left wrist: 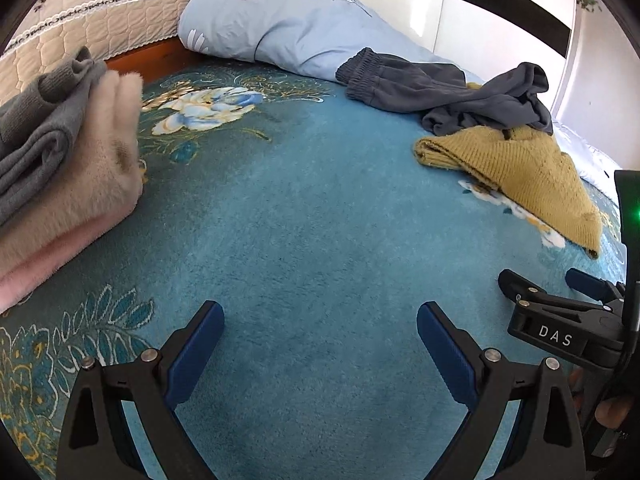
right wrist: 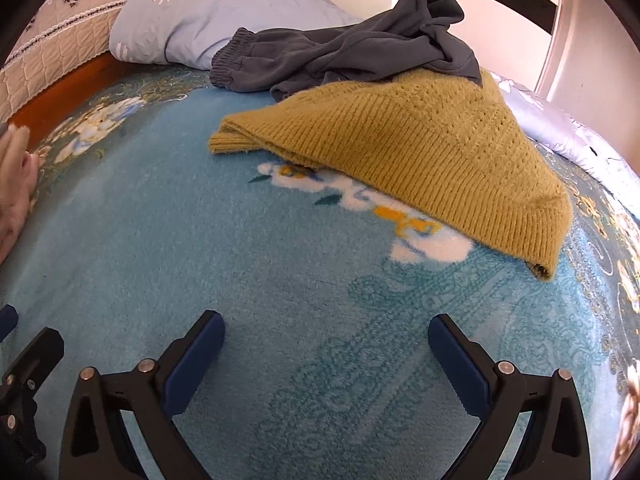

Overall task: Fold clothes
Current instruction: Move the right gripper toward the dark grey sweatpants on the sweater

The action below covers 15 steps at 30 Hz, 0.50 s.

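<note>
Both hand-held grippers are held low over a teal floral blanket spread on a bed, and each is seen with its blue-padded fingers spread wide and nothing between them. Ahead of the right hand-held gripper and slightly to its right, a mustard knitted sweater is seen lying loosely bunched on the blanket, with a dark grey garment draped over its far edge. Beyond both, a pale blue floral pillow is laid along the far side. To the far left of the left hand-held gripper, a stack of folded clothes is seen, grey on top, cream beneath and pink at the bottom. The right hand-held gripper is visible just beside the left one, on its right.
</note>
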### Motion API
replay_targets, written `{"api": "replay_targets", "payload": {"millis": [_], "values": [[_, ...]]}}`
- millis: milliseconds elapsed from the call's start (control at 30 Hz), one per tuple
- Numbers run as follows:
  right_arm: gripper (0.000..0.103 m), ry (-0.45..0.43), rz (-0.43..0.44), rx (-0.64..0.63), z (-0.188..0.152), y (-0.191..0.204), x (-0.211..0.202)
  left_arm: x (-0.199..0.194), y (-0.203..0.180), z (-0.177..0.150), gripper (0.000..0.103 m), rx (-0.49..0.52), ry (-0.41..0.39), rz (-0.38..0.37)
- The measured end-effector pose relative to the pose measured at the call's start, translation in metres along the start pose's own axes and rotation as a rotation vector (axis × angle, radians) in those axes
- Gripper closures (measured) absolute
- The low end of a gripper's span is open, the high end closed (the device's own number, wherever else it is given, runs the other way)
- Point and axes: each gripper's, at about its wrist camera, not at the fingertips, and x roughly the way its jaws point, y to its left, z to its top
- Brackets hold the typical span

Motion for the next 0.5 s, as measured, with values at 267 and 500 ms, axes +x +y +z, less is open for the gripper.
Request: {"api": "replay_targets", "payload": {"millis": [267,500], "values": [[0.0,0.019,0.02,0.011,0.0007,-0.0057,0.0052,-0.0008,0.002,-0.0019,0.006,0.012,-0.007,0.007],[0.0,0.04,0.032,0.021,0.007,-0.0068,0.0077,0.0025,0.0014,-0.0028,0.006,0.023,-0.001,0.022]]}}
